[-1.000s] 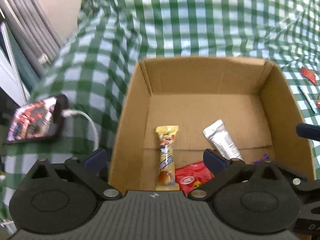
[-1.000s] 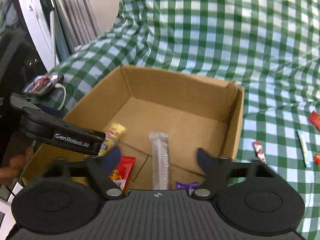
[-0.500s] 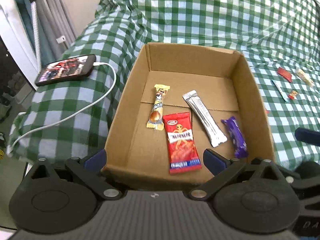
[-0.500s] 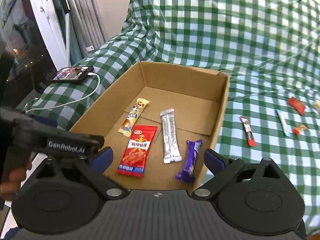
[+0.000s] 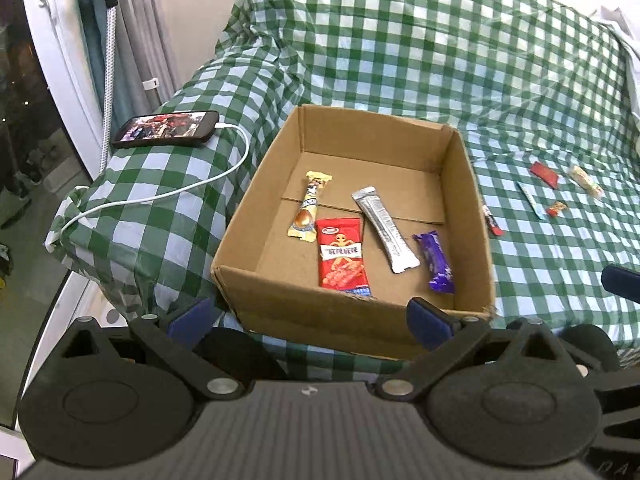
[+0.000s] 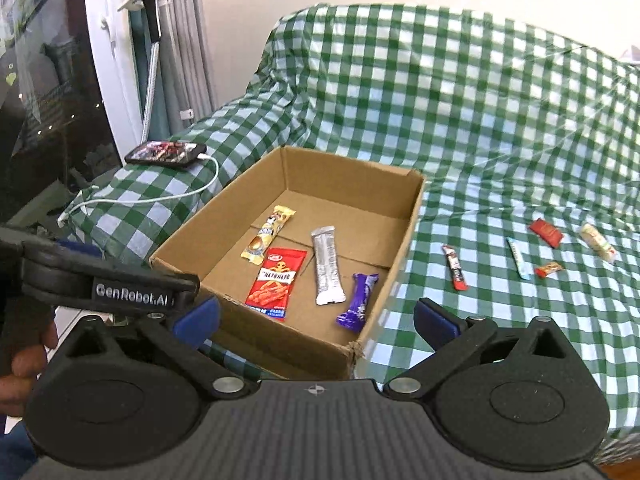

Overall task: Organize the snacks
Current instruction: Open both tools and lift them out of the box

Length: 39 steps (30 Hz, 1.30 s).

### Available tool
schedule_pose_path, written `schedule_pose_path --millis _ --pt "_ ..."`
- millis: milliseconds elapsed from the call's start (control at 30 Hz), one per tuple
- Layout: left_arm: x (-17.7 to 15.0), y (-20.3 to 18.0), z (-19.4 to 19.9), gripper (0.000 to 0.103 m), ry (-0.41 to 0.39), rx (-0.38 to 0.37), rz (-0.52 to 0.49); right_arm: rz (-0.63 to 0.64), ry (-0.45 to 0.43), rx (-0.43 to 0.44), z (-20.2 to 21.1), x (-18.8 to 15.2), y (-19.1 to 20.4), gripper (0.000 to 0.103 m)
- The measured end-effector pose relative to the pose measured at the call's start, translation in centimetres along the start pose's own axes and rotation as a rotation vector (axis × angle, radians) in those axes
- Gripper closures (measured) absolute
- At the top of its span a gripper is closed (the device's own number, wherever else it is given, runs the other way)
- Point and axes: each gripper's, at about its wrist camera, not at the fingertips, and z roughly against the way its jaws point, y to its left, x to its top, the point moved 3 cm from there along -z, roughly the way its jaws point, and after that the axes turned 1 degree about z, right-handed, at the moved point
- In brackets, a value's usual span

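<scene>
We list two black grippers: left gripper (image 5: 308,320) and right gripper (image 6: 316,320), blue fingertips (image 6: 196,318), silver pivot screws, ribbed grey body, white "GenRobot.AI" lettering.

Your left hand (image 6: 24,356) is cut off by the right wrist view's left edge, only fingers showing. The right gripper (image 5: 620,282) pokes in at the left wrist view's right edge, just one blue tip. The box's (image 5: 352,312) near wall hides the red packet's (image 5: 342,258) lower end. Print on the loose snacks (image 6: 518,258) is too small to read.
</scene>
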Motion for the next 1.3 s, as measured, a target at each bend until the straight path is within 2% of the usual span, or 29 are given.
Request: schedule_pose_path --millis 267,567,933,1300 --pt "-1.0 -0.3 2.9 0.0 -0.052 0.015 -0.009 0.025 -0.067 -0.007 3.0 -0.8 0.4 0.001" --pt "-1.3 -0.4 4.2 0.0 -0.074 0.018 -0.009 0.037 -0.105 -0.008 4.5 -1.0 0.8 0.001" --pt "-1.4 -0.5 4.2 0.0 -0.066 0.021 -0.015 0.034 -0.105 -0.007 4.7 -1.3 0.6 0.001" --pt "-1.4 -0.7 2.6 0.0 -0.025 0.021 -0.034 0.012 -0.066 0.005 3.6 -1.7 0.2 0.001"
